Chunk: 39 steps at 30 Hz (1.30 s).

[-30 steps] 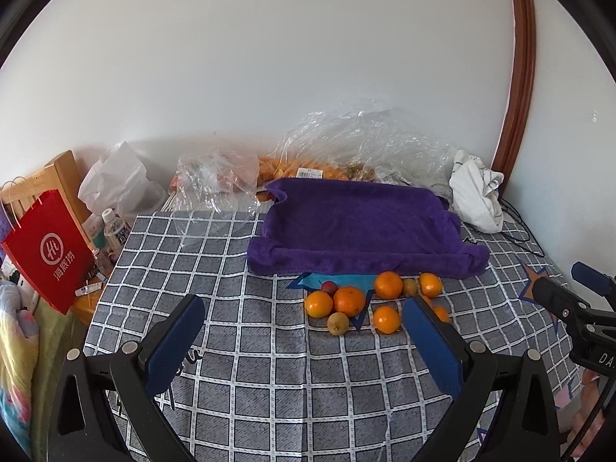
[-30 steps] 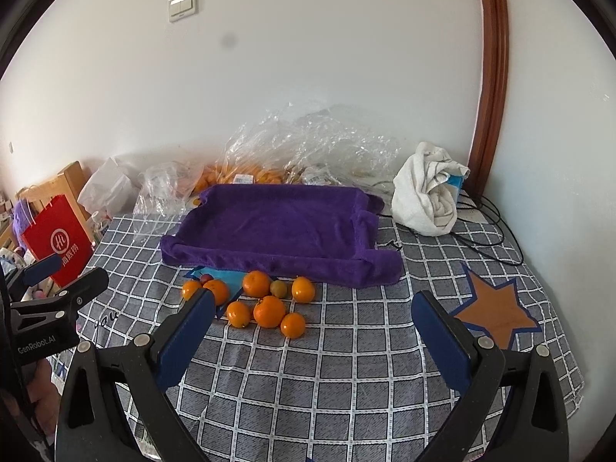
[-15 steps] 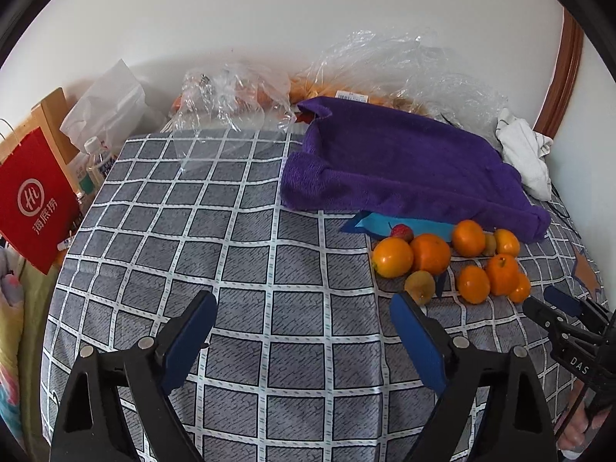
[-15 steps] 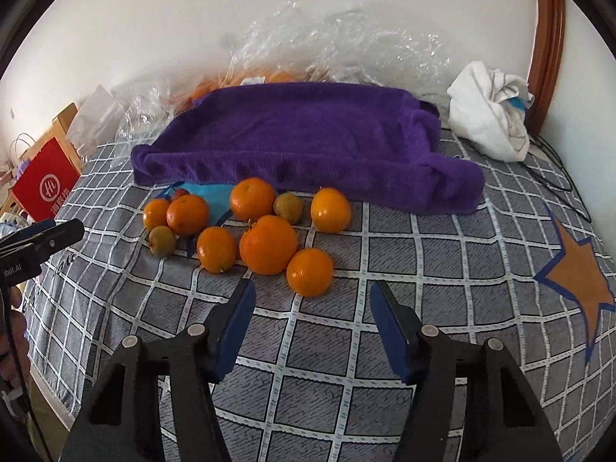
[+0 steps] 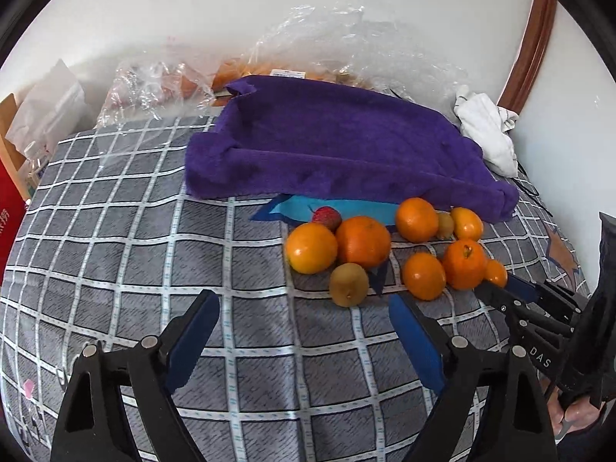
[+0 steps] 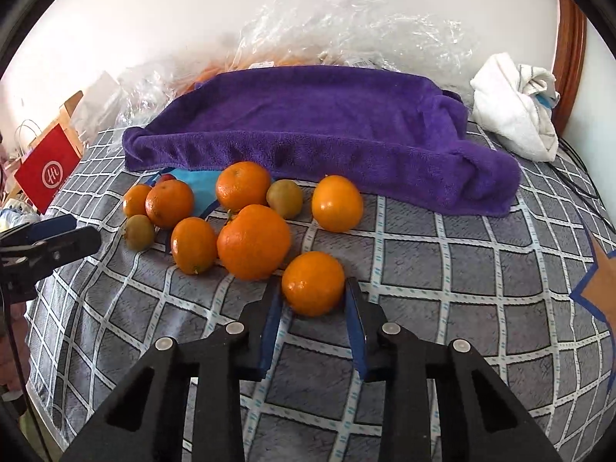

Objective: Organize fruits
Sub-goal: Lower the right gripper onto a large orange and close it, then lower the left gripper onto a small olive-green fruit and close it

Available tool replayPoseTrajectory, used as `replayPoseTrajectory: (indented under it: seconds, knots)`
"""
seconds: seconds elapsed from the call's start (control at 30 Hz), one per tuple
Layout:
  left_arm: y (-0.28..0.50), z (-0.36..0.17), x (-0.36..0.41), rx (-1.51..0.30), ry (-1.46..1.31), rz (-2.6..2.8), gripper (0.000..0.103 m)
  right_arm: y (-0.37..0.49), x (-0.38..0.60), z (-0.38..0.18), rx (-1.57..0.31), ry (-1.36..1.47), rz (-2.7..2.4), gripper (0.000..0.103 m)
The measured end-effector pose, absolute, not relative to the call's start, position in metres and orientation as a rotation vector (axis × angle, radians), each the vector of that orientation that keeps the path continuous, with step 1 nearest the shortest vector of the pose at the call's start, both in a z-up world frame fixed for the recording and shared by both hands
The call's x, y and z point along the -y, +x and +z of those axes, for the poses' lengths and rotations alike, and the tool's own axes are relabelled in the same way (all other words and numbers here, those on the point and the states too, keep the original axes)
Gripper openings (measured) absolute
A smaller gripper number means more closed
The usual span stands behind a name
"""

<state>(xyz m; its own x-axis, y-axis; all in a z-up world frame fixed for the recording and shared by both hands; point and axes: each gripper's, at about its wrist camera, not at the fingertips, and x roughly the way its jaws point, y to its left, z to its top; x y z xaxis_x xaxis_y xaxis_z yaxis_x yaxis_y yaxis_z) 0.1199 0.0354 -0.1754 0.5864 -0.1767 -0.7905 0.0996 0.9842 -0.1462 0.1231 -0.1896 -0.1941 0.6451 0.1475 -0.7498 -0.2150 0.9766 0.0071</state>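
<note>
Several oranges, two brownish-green kiwis and a red fruit (image 5: 327, 216) lie in a cluster on the checked cloth, in front of a purple towel-lined tray (image 6: 327, 123). My right gripper (image 6: 313, 288) has its jaws closing on the nearest small orange (image 6: 312, 277), and both blue pads touch its sides. In the left wrist view the same gripper (image 5: 512, 294) reaches in from the right by that small orange (image 5: 496, 272). My left gripper (image 5: 304, 300) hangs low over the cloth with its jaws closing and nothing between them. A kiwi (image 5: 348, 284) lies just beyond its right fingertip.
Crumpled clear plastic bags (image 6: 346, 23) with more fruit sit behind the tray against the wall. A white cloth bundle (image 6: 516, 111) lies at the back right. A red paper bag (image 6: 46, 171) stands off the left edge. An orange star patch (image 6: 600, 288) marks the cloth's right side.
Both grippers came down toward the fruit cluster. The right jaws went from wide open to gripping the nearest small orange. The left jaws narrowed a little.
</note>
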Motion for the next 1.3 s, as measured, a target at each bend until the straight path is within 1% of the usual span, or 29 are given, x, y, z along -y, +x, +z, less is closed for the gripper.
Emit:
replayPoseTrajectory:
  seconds: [0.03,0.1,0.13,0.2,0.27,0.3,0.37,0.4,0.43,0.5,0.63,0.9,1.13,1.3]
  knots:
    - [0.123,-0.178,-0.031,-0.943,-0.091,-0.167,0.080,0.121,0.192,-0.194,-0.845,-0.082,0.200,0.032]
    - [0.127,-0.183,-0.023,-0.960,-0.095,-0.179,0.074,0.116,0.199,-0.194,-0.844,-0.069,0.196,0.032]
    - [0.128,-0.186,-0.019,-0.963,-0.096,-0.180,0.069,0.112,0.202,-0.194,-0.842,-0.063,0.195,0.032]
    - [0.131,-0.192,-0.013,-0.976,-0.086,-0.168,0.063,0.107,0.208,-0.194,-0.840,-0.057,0.186,0.032]
    - [0.130,-0.194,-0.009,-0.957,-0.077,-0.148,0.061,0.104,0.214,-0.195,-0.839,-0.037,0.185,0.032]
    - [0.130,-0.195,-0.008,-0.947,-0.074,-0.140,0.058,0.103,0.216,-0.195,-0.835,-0.028,0.190,0.032]
    - [0.129,-0.195,-0.005,-0.939,-0.056,-0.129,0.046,0.102,0.218,-0.196,-0.829,-0.020,0.186,0.032]
    - [0.130,-0.195,-0.004,-0.937,-0.051,-0.128,0.036,0.102,0.217,-0.196,-0.827,-0.021,0.185,0.032]
    - [0.131,-0.194,-0.005,-0.940,-0.053,-0.128,0.030,0.101,0.217,-0.196,-0.825,-0.025,0.183,0.032]
    - [0.131,-0.192,-0.008,-0.944,-0.071,-0.133,0.026,0.102,0.215,-0.196,-0.825,-0.033,0.177,0.032]
    - [0.130,-0.188,-0.017,-0.961,-0.112,-0.147,0.026,0.102,0.215,-0.195,-0.836,-0.016,0.181,0.032]
    - [0.113,-0.174,-0.021,-0.939,-0.073,-0.139,0.026,0.101,0.218,-0.183,-0.835,0.002,0.165,0.032]
    - [0.108,-0.150,-0.025,-0.900,-0.060,-0.147,0.026,0.099,0.213,-0.158,-0.803,-0.012,0.151,0.032]
    - [0.111,-0.133,-0.029,-0.870,-0.072,-0.149,0.026,0.101,0.212,-0.140,-0.790,0.034,0.158,0.032]
